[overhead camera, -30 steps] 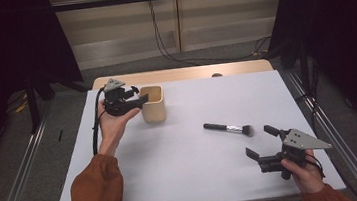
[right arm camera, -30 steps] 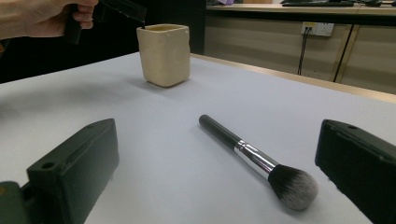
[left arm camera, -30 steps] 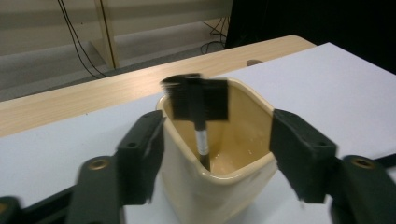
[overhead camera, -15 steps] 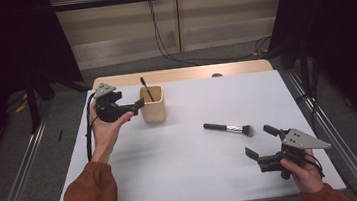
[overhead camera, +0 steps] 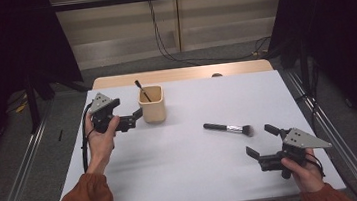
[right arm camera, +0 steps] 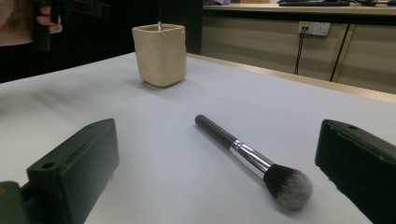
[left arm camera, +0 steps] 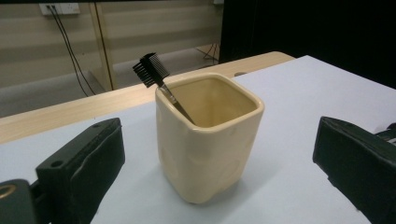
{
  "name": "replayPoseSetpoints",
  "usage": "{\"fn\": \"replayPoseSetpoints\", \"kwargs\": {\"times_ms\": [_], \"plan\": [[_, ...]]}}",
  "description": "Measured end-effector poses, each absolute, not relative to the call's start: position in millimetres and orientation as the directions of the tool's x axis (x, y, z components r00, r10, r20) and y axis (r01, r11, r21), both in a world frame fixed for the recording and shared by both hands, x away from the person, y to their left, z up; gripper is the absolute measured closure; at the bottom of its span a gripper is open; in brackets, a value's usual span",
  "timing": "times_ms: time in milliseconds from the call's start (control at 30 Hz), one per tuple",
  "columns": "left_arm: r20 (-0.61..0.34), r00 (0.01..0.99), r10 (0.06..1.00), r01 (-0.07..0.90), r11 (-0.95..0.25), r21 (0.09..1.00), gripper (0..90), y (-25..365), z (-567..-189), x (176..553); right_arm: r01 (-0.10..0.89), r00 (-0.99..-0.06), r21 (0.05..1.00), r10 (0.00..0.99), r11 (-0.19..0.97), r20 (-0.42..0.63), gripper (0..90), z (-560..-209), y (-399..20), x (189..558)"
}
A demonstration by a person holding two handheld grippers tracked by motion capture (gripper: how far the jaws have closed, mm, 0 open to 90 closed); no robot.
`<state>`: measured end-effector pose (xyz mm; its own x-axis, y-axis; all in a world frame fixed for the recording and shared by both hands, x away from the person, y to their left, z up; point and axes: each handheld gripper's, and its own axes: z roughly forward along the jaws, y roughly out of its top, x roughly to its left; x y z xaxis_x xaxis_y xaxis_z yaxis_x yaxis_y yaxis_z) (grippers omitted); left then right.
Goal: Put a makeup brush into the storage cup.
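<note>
Since a second ago my left gripper [overhead camera: 137,116] has pulled back to the left, off the cream cup [overhead camera: 152,104], and its jaws have just been opening; now they stand wide with nothing between them. Look at the left gripper view: the cup [left arm camera: 205,140] sits framed between the 2 black jaws, untouched. Inside it leans the small comb brush [left arm camera: 152,71], bristles up, handle slanting into the cup against the far-left wall, so I judge that piece is delivered and I've backed away so as not to knock the cup.

On the right, my right gripper [overhead camera: 263,141] rests near the near-right corner of the white table [overhead camera: 184,175], jaws wide apart, holding nothing. It's lined up on the makeup brush [overhead camera: 228,128], which lies flat near the middle-right of the table, well apart from the cup. From the right gripper view the brush [right arm camera: 247,156] lies between the jaws' line of sight, fluffy head nearest, handle pointing towards the cup [right arm camera: 159,54]. My read: that brush is next for pickup.
</note>
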<state>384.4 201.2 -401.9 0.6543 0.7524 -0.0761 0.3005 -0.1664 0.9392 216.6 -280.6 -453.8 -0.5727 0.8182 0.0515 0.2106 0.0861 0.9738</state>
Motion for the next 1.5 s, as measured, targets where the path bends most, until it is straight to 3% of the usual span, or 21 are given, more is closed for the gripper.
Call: {"fn": "replayPoseSetpoints", "kwargs": {"times_ms": [533, 1500], "plan": [[-0.101, 0.658, 0.746, 0.299, -0.135, 0.945, 2.3, 211.0, -410.4, 339.3, 0.223, -0.561, 0.972, 0.826, 0.078, 0.062, 0.0, -453.8, -282.1, 216.8], [-0.106, 0.568, 0.816, 0.286, -0.075, 0.955, 2.3, 244.9, -433.8, 281.9, 0.232, -0.56, 0.968, 0.827, 0.092, 0.056, 0.0, -453.9, -278.1, 220.0]]}}
